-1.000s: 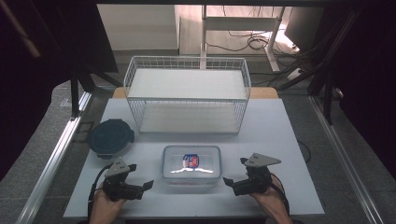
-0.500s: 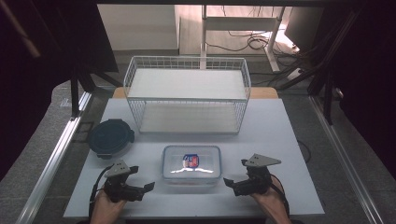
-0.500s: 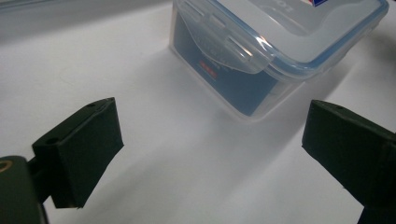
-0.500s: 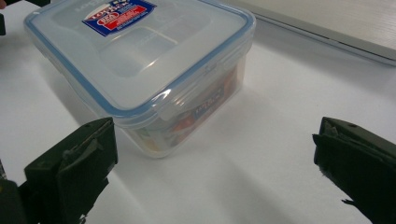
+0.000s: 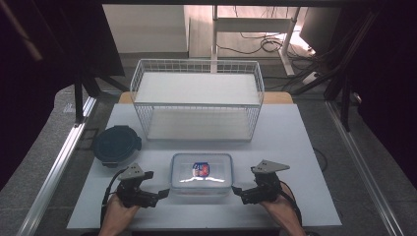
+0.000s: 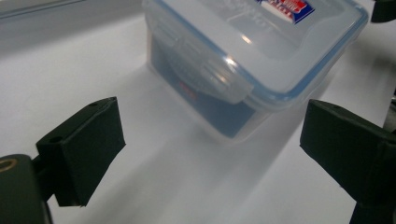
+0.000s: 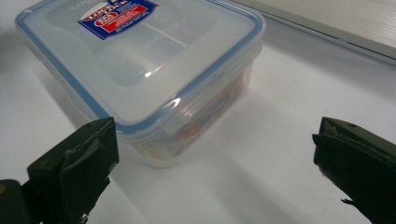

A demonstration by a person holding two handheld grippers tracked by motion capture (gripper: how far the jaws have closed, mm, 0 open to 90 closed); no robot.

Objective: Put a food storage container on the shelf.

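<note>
A clear plastic box (image 5: pixel 201 173) with a snap-on lid, a blue seal and a red-and-blue sticker sits on the white table near its front edge. My left gripper (image 5: pixel 161 194) is just left of the box, open, pointing at its near left corner. In the left gripper view the box (image 6: pixel 252 56) lies ahead of the gripper (image 6: pixel 210 140), apart from the jaws, with a lid latch facing me. My right gripper (image 5: pixel 238 191) is just right of the box, open. In the right gripper view the box (image 7: pixel 140 60) corner lies close to the left finger (image 7: pixel 74 172) of the gripper (image 7: pixel 215 158).
A white wire basket (image 5: pixel 196 105) stands behind the box at mid table. A dark round lidded container (image 5: pixel 117 144) sits at the left. The table's front edge (image 5: pixel 196 227) is right under the person's hands.
The left gripper has crept slightly forward and toward the box. The right gripper and the box have hardly moved.
</note>
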